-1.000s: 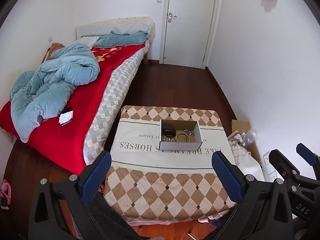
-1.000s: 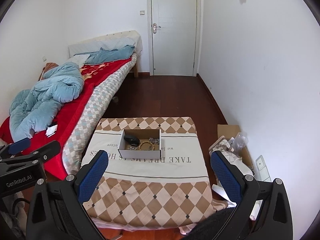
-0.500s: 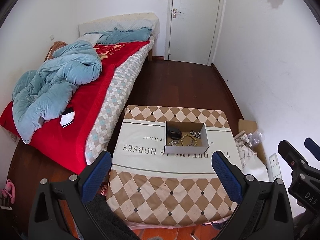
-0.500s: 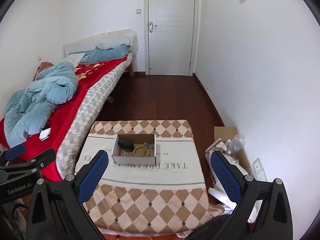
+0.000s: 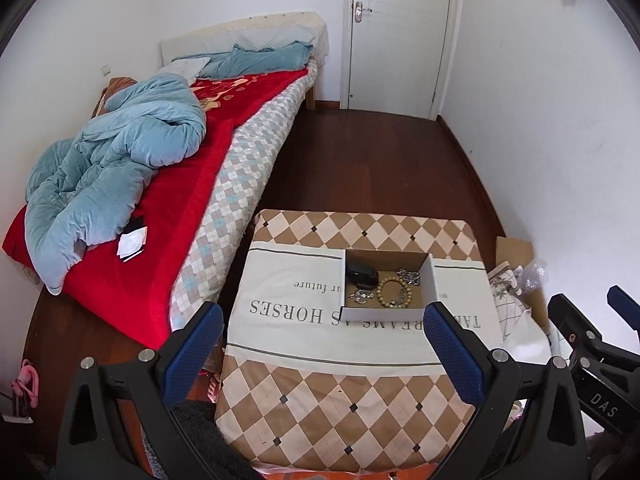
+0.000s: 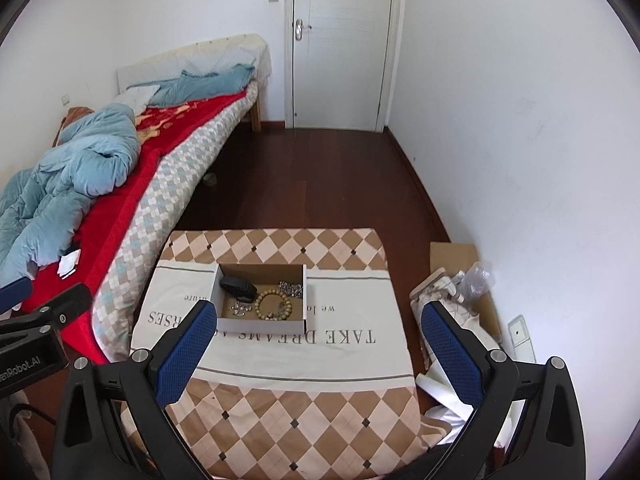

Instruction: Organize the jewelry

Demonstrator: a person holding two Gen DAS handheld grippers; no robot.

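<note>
The left tongs (image 5: 323, 344) and right tongs (image 6: 320, 344) hung spread wide, grasping nothing. The jewelry box (image 5: 386, 312) sat on the desk (image 5: 320, 400) ahead of both, well apart.

A rumpled blue duvet (image 5: 116, 168) lies on the red-covered bed (image 5: 192, 216).

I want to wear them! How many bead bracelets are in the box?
1: the wooden bead bracelet lies near the middle of the cardboard box, beside the silver chains. Others may be hidden underneath.
</note>
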